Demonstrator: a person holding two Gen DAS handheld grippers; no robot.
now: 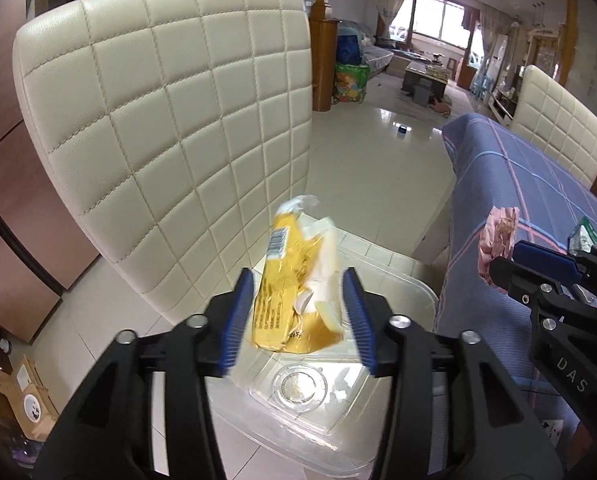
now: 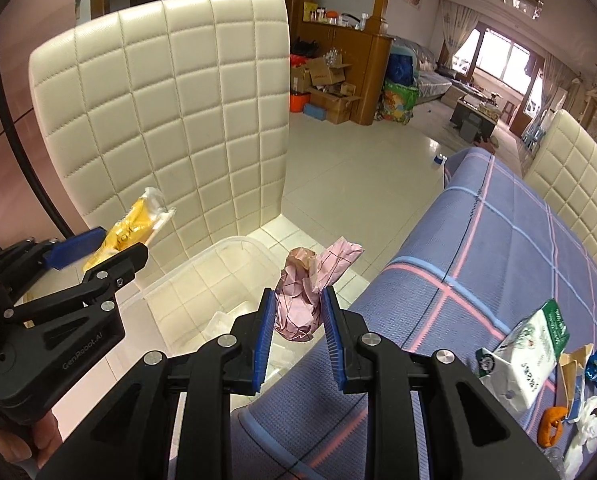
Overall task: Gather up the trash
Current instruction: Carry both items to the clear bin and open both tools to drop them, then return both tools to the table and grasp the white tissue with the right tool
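A yellow snack wrapper (image 1: 282, 300) hangs over a clear plastic bin (image 1: 414, 284) that stands on a cream quilted chair (image 1: 170, 120). My left gripper (image 1: 298, 276) is open, and the wrapper is loose between its blue pads with a gap on each side. My right gripper (image 2: 298, 294) is shut on a crumpled pink wrapper (image 2: 302, 268), held above the bin's (image 2: 234, 242) right side, by the table edge. In the right wrist view the left gripper (image 2: 120, 246) and yellow wrapper (image 2: 132, 228) are at the left. In the left wrist view the right gripper (image 1: 506, 258) and pink wrapper (image 1: 496, 232) are at the right.
A table under a blue plaid cloth (image 2: 498, 264) is on the right. It carries a white and green pack (image 2: 526, 352), blue foil (image 2: 596, 366), an orange scrap (image 2: 552, 424) and tissue (image 2: 590, 420). A second cream chair (image 2: 578, 184) stands behind it. A hand (image 2: 42, 448) holds the left gripper.
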